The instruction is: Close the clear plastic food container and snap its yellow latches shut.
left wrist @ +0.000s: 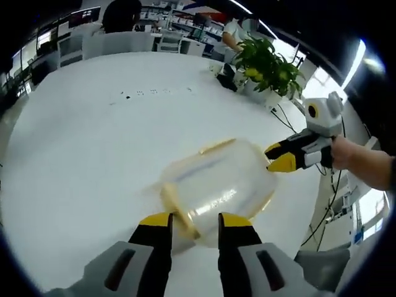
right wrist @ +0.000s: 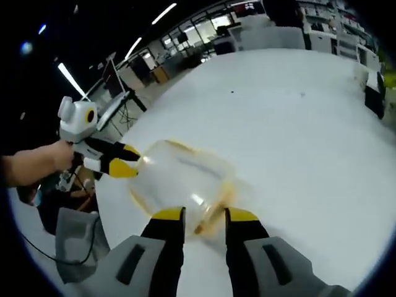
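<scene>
In the left gripper view, the clear food container [left wrist: 218, 189] lies blurred on the white worktop [left wrist: 93, 142], its yellow latch [left wrist: 178, 207] between the spread jaws of the left hand-held gripper [left wrist: 194, 220]. The right hand-held gripper [left wrist: 279, 157] touches its far end; a potted plant [left wrist: 267, 65] stands behind.

In the right gripper view, the container [right wrist: 179, 179] sits just ahead of that gripper's parted jaws, a latch [right wrist: 213, 213] between them.

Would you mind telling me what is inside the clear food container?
Through the clear container only the white table shows; it appears empty, though blur and glare hide details. Both tongs flank it.
</scene>
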{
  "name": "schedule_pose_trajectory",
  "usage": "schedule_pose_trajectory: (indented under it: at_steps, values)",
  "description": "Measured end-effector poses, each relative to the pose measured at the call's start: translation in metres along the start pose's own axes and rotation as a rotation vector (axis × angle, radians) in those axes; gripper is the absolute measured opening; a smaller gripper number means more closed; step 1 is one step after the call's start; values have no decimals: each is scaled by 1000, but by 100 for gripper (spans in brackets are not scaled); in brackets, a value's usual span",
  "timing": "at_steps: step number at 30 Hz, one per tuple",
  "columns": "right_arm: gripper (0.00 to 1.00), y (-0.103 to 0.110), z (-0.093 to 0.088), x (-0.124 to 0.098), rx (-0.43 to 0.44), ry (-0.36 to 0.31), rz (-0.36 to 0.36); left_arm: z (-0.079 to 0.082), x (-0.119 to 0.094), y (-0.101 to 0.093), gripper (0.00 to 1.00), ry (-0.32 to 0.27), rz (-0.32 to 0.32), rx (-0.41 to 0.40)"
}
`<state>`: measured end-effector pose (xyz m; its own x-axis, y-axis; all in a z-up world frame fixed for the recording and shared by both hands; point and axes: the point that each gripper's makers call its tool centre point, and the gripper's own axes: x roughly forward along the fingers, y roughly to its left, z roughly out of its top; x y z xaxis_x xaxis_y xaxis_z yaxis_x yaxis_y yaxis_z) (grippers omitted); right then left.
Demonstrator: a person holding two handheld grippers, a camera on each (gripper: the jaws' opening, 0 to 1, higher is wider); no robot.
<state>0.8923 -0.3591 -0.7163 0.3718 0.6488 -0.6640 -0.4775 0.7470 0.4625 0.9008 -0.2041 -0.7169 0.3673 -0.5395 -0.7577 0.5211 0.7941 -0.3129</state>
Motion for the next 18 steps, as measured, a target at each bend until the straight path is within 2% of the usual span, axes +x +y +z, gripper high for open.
schedule_pose_trajectory:
  at_steps: [4,10,18]
  values:
    - [22,0,0,0,28,-14,7,1,1,-1,21,-4,-3,-7]
    - [21,-1,-1,1,85,-31,30,1,2,0,18,-14,-7,-58]
    - [20,-2,0,2,146,-46,52,0,1,-1,17,-7,-23,-66]
